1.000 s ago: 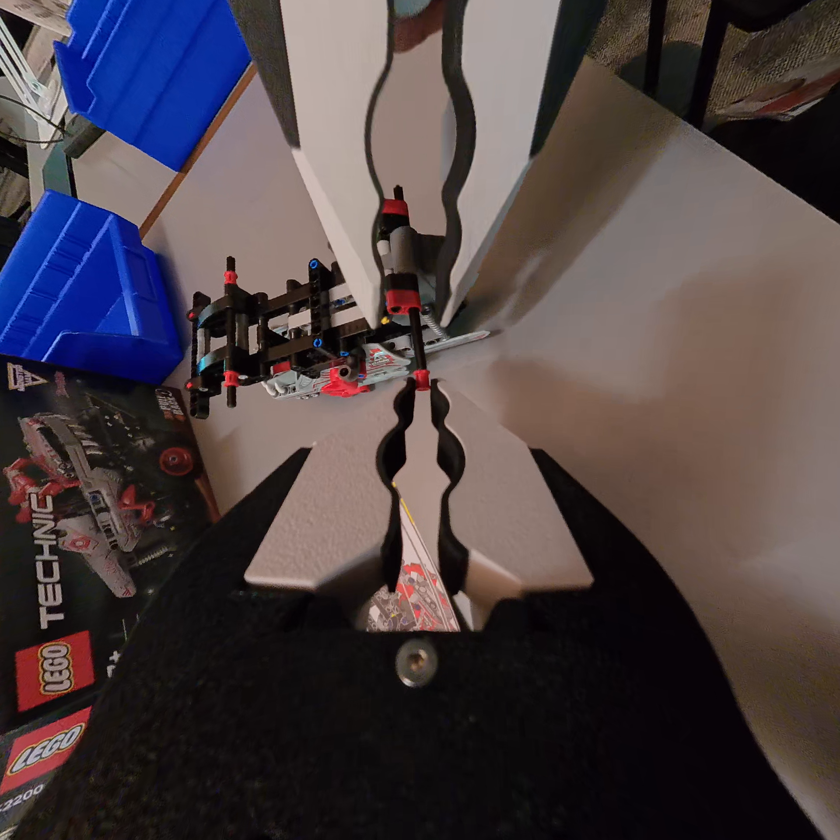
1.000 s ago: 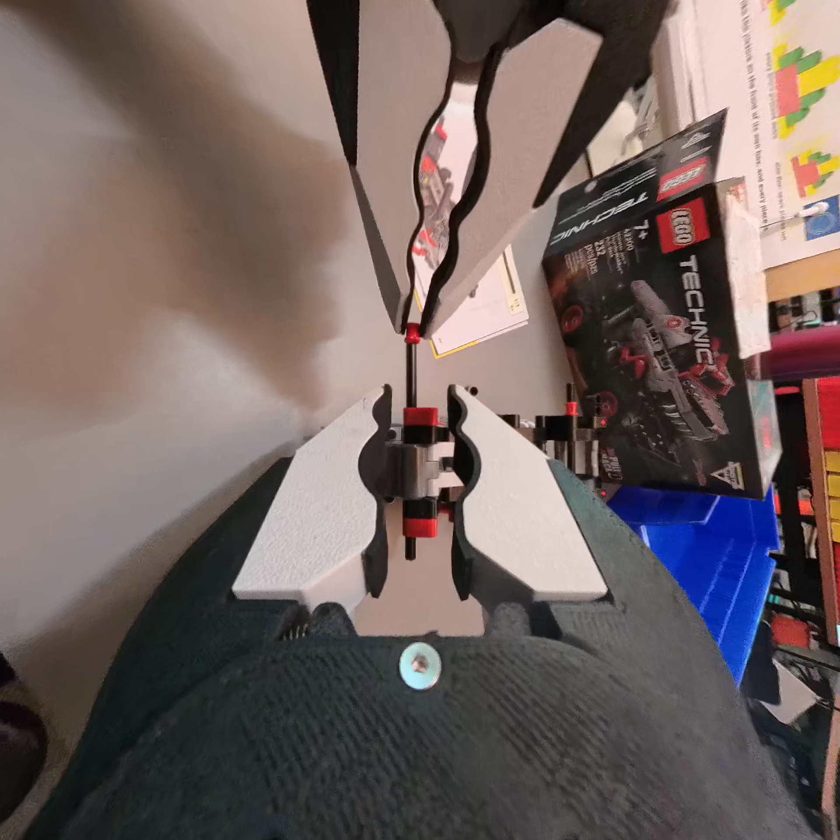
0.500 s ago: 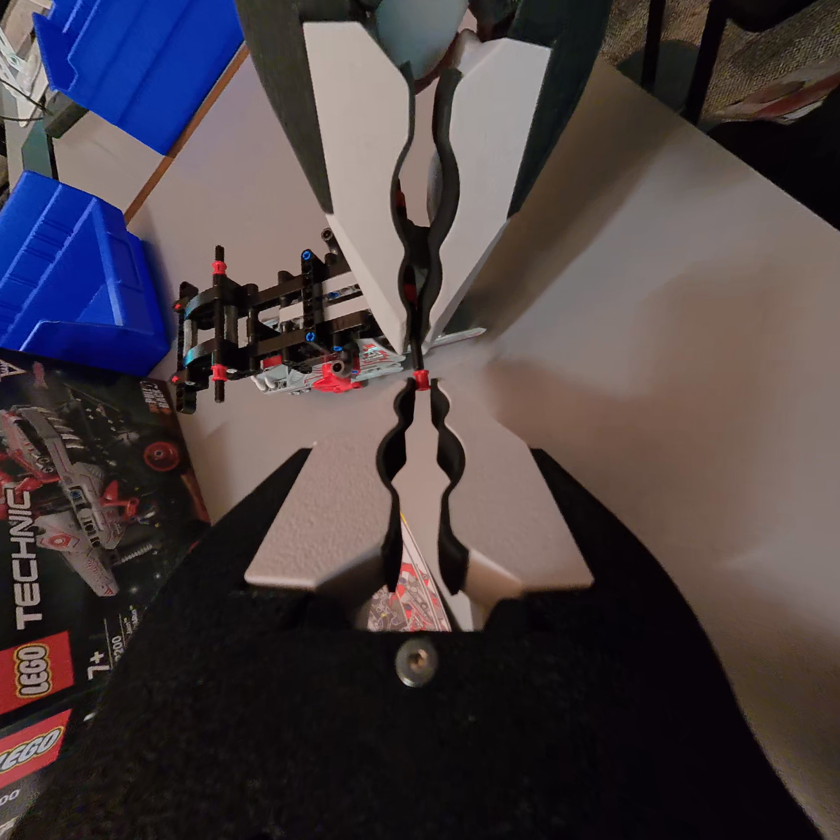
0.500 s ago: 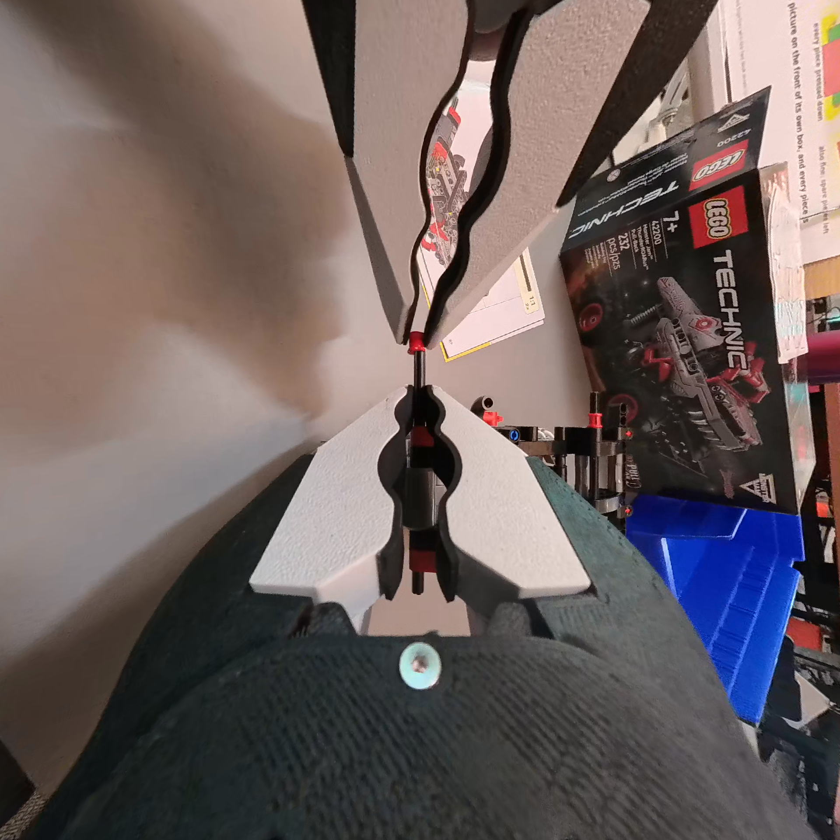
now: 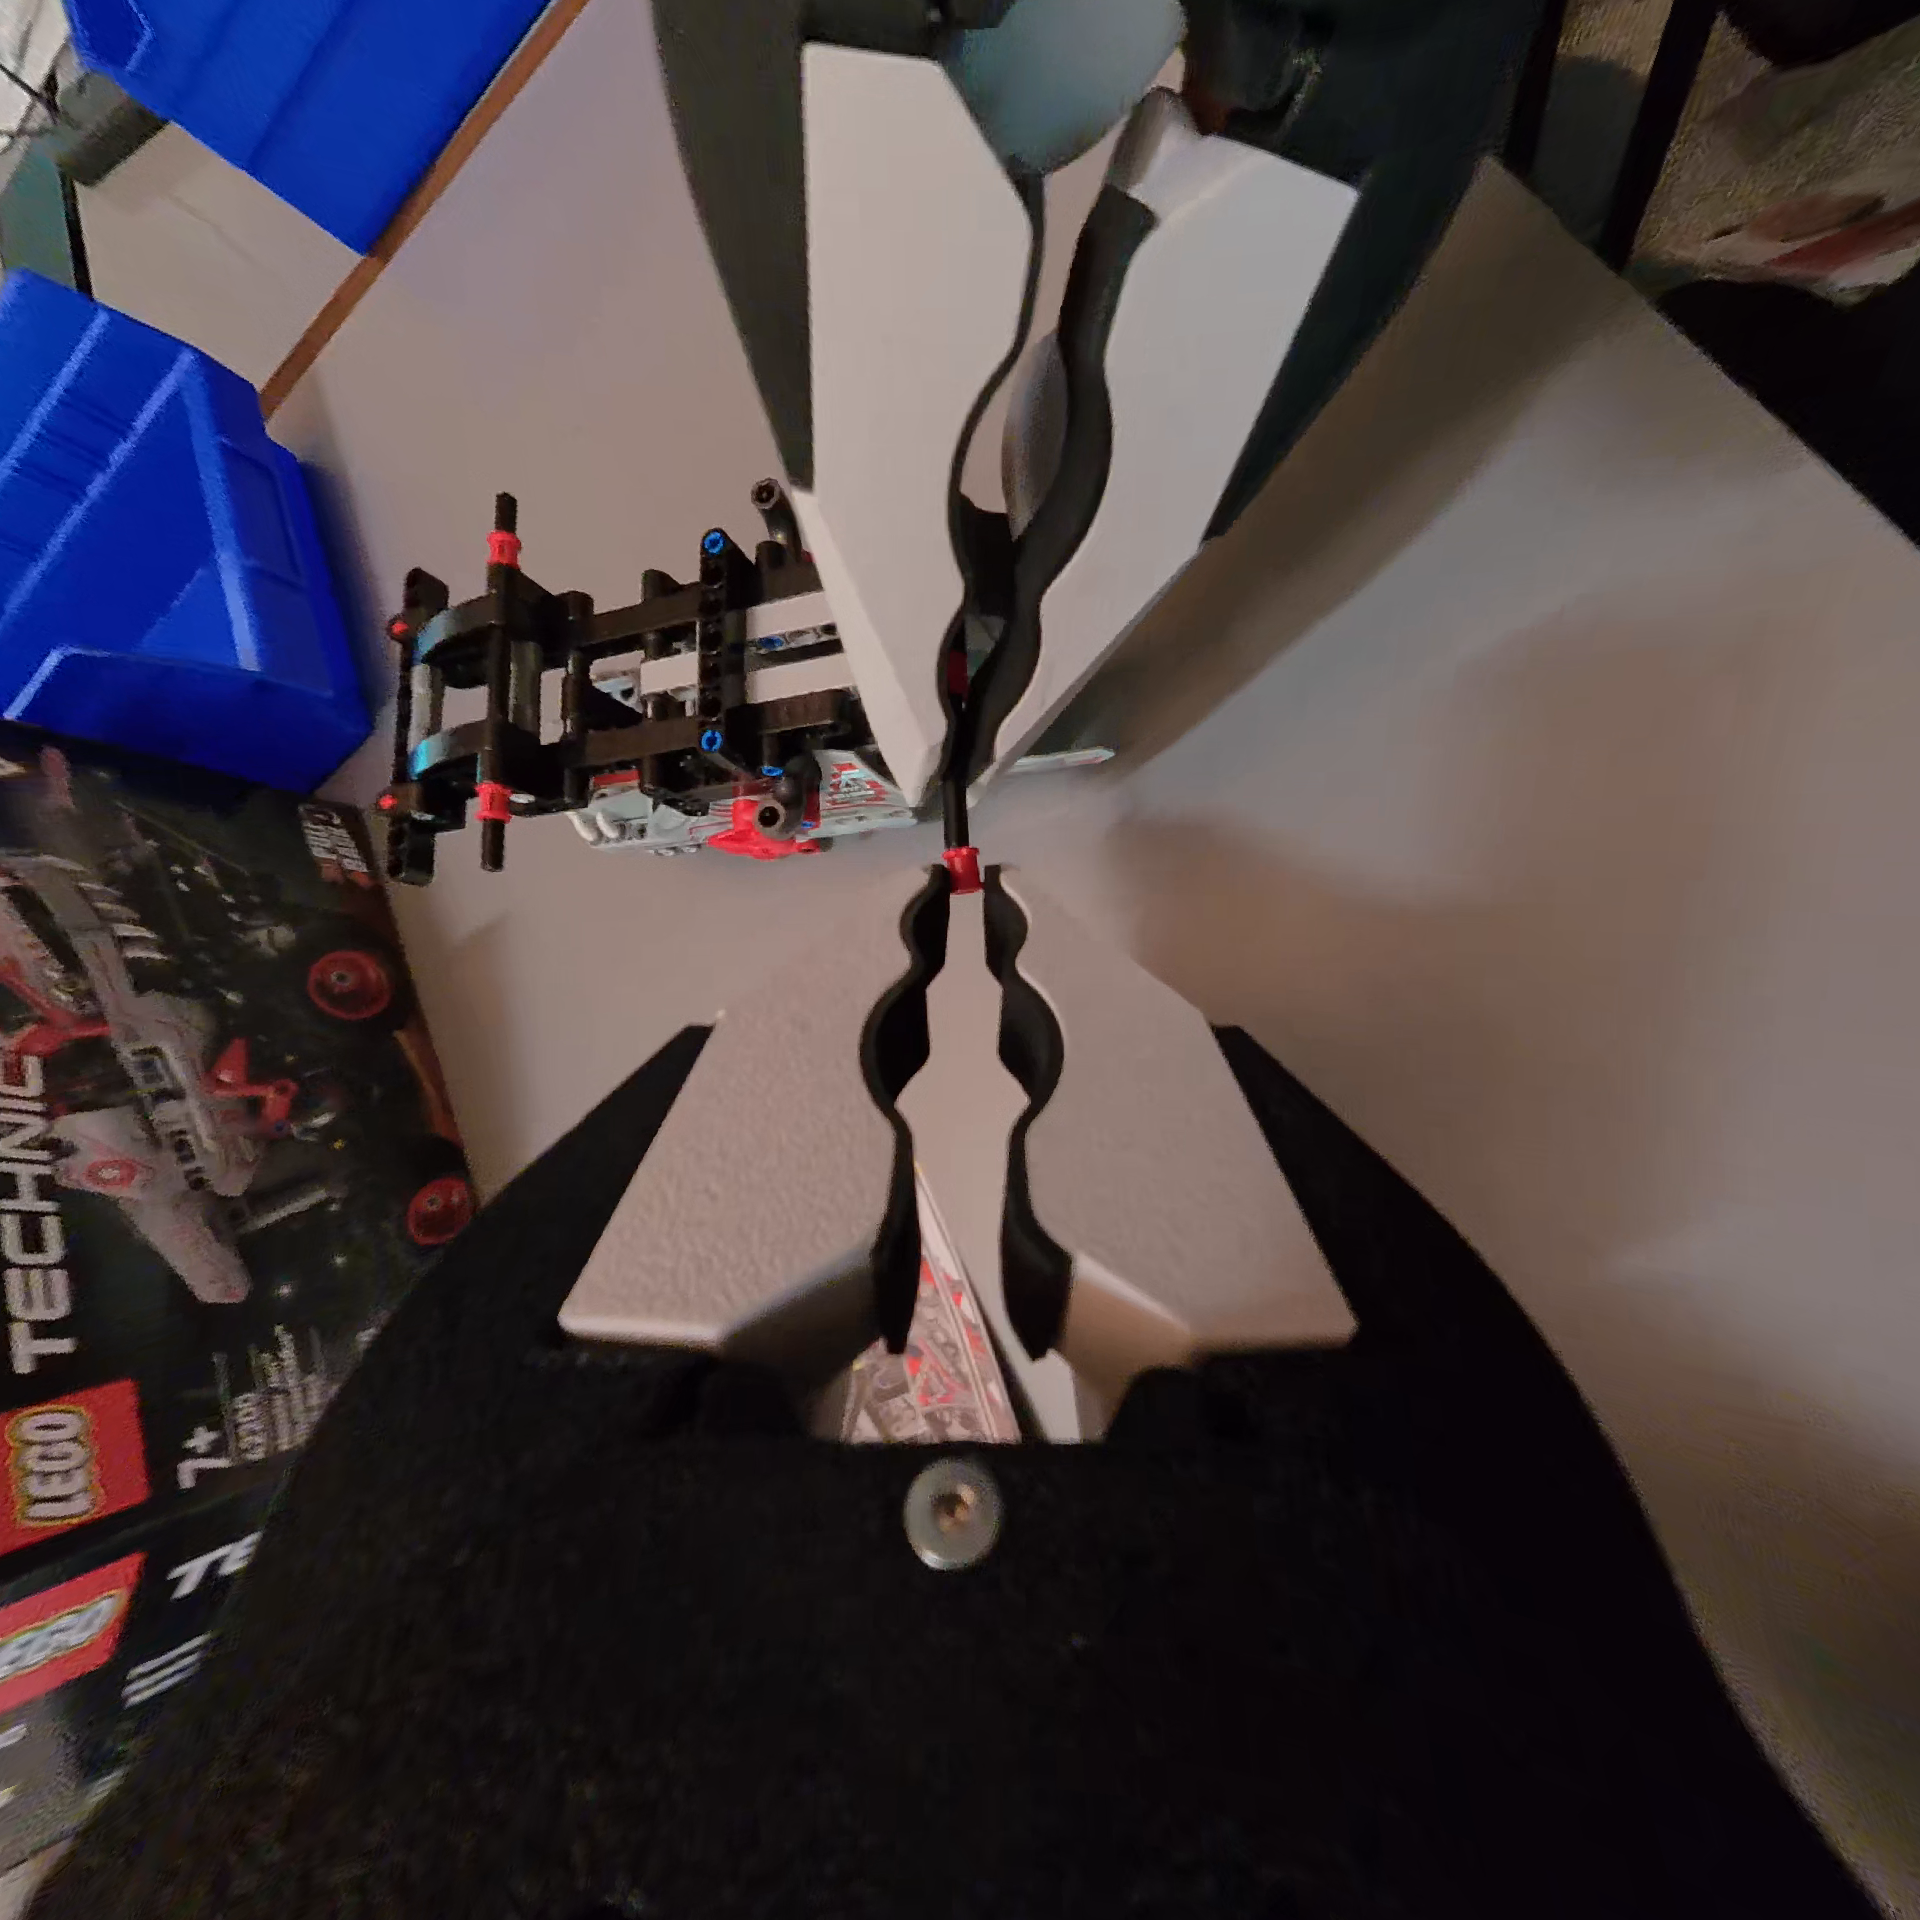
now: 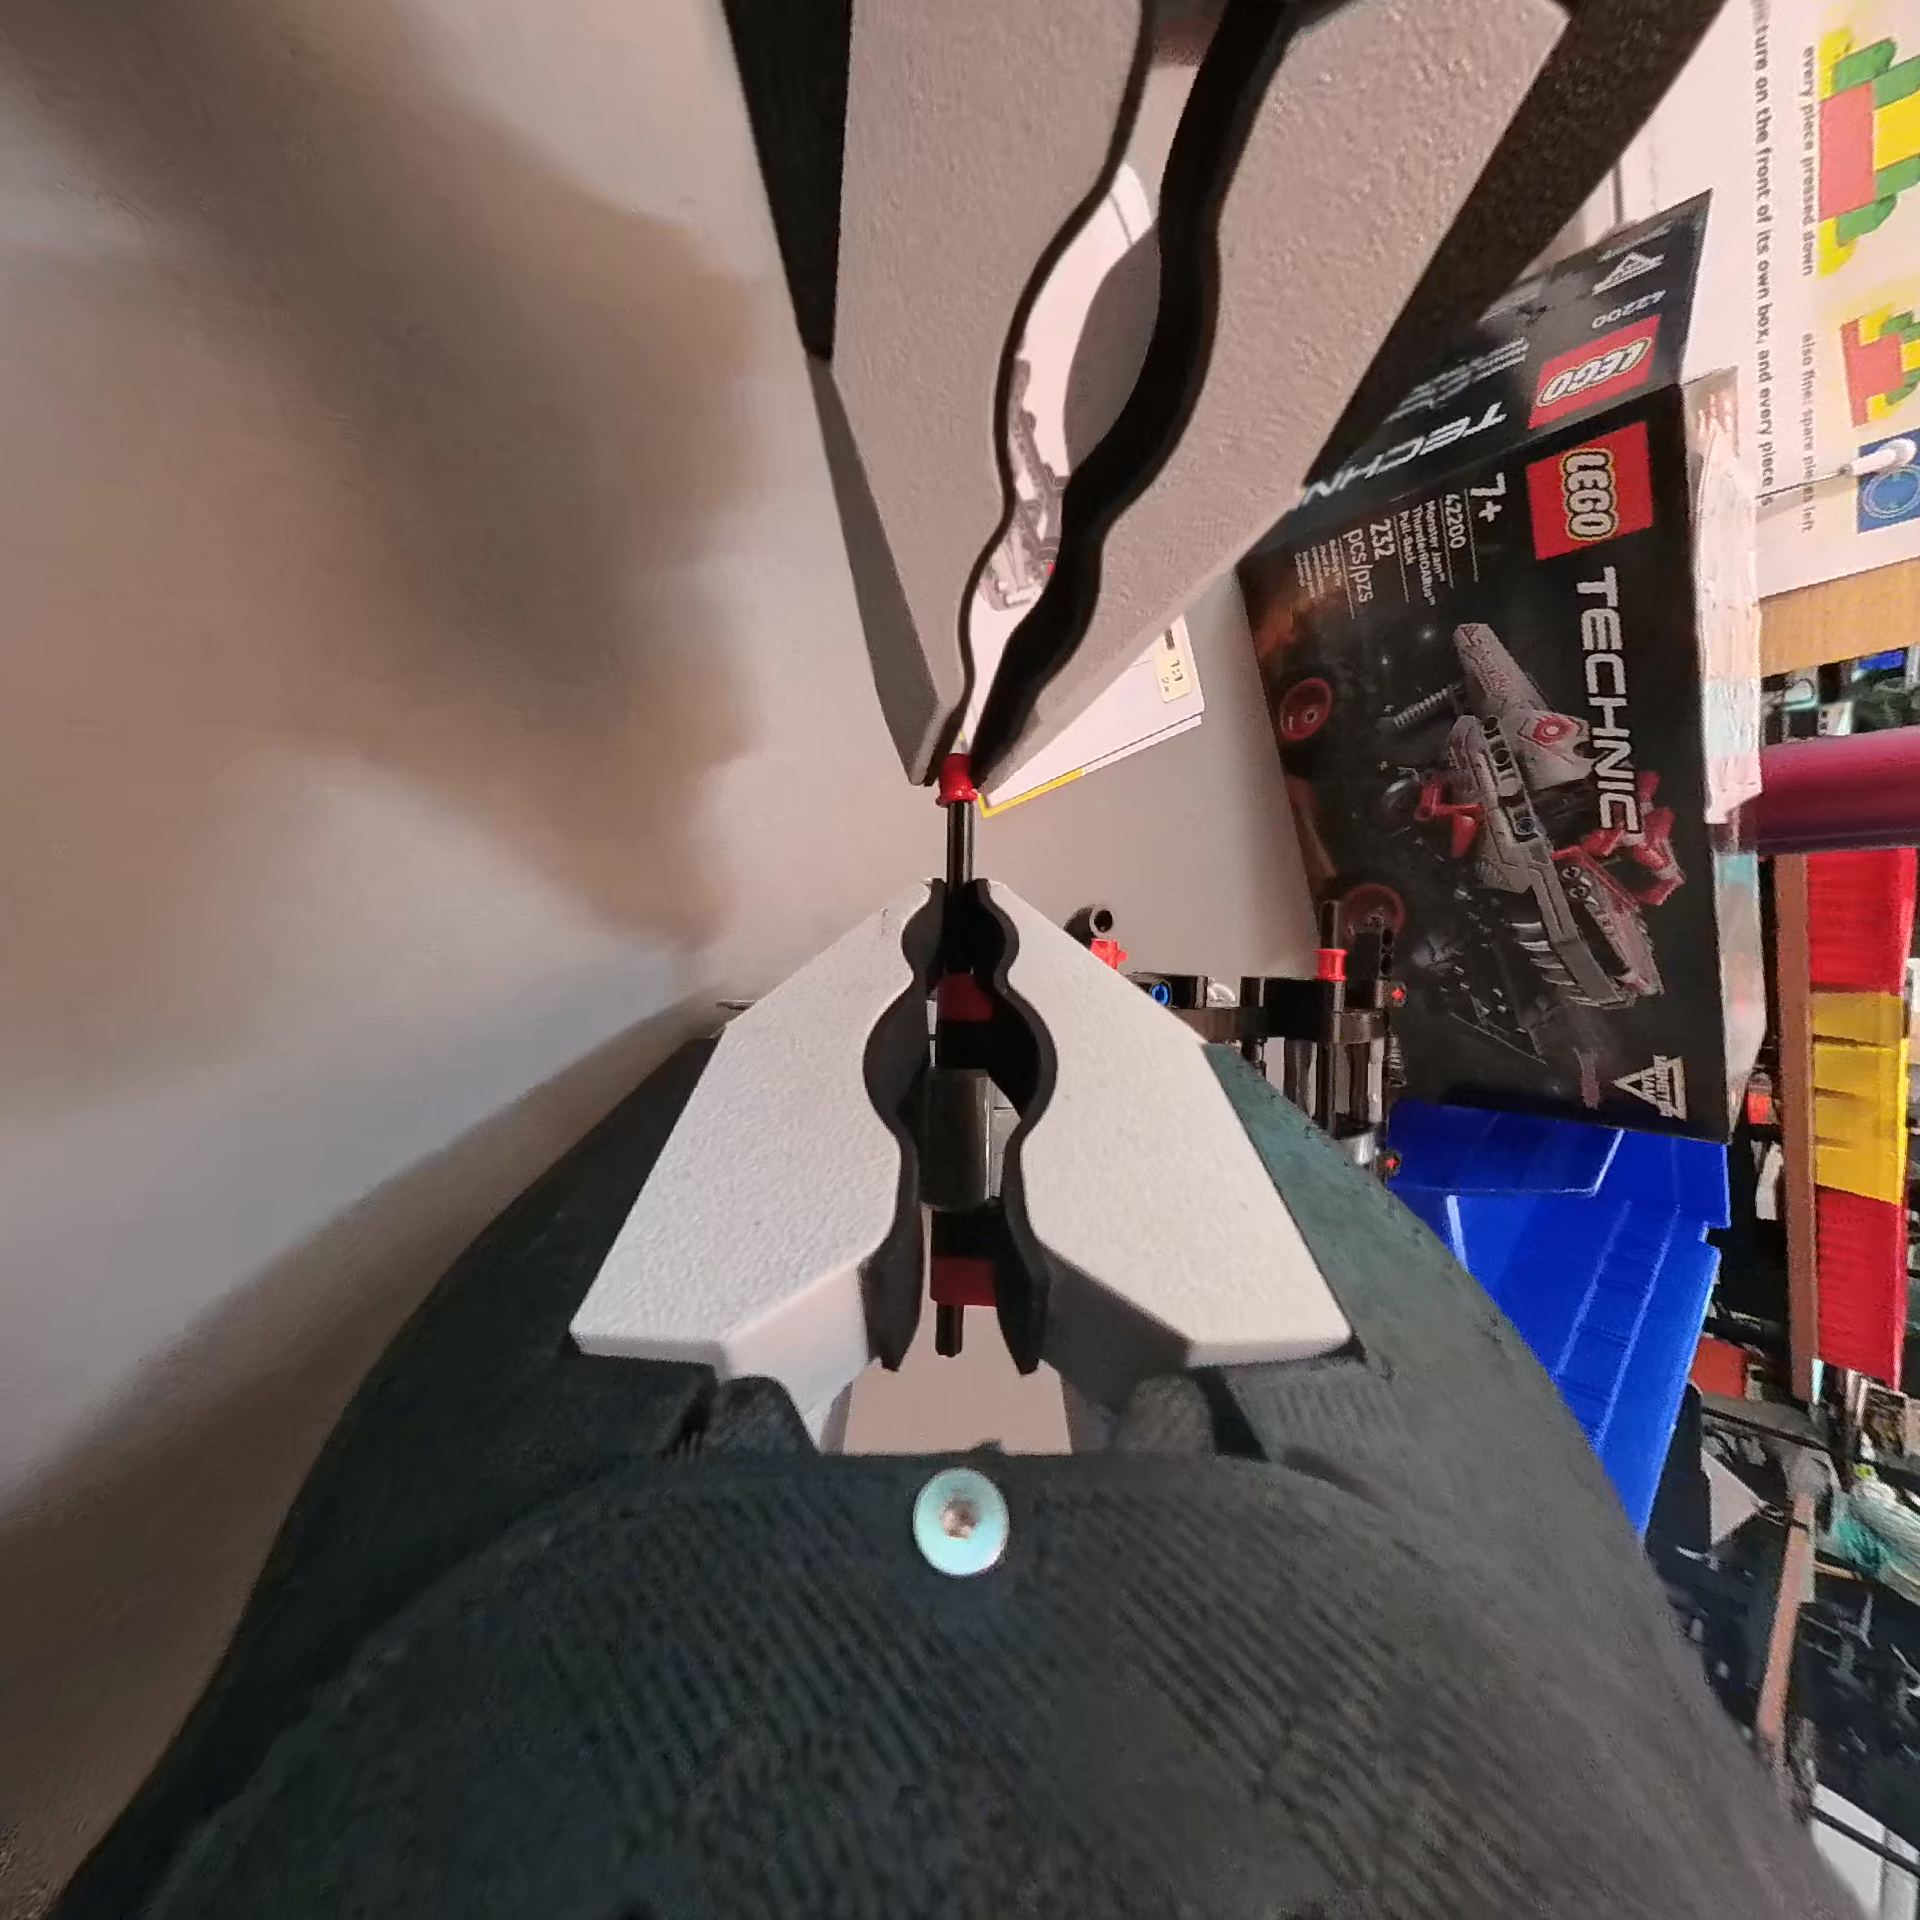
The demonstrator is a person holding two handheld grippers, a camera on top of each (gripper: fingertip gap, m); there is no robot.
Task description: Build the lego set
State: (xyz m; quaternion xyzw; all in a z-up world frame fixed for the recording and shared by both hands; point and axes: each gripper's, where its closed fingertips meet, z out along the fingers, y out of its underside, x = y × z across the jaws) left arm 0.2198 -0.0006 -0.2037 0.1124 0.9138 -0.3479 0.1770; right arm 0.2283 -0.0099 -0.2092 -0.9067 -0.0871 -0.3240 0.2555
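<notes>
While the blue bins (image 5: 156,540) and the printed set box (image 5: 156,1143) are sitting at the left edge of the white worktop (image 5: 1455,935), the partly built black chassis (image 5: 623,686) is lying just beside them, untouched by either tool. Moving right, the left gripper (image 5: 964,883) is pinching its tips on the small red bushing (image 5: 962,871) at the near end of a thin black axle (image 6: 957,840). Opposite it, the right gripper (image 6: 957,1039) is clamping around a grey-and-red subassembly (image 6: 956,1132) threaded on the same axle, which is bridging the two tools above the worktop. Judging from this end-to-end hold, one tool is likely steadying the subassembly so the other can be sliding the bushing along the axle; alignment matters, since a thin axle can be bending or slipping. An instruction booklet (image 6: 1122,717) is lying on the worktop under the left gripper. Farther right in the right wrist view, cluttered shelving with red and yellow drawers (image 6: 1860,1039) is filling the room's edge.
</notes>
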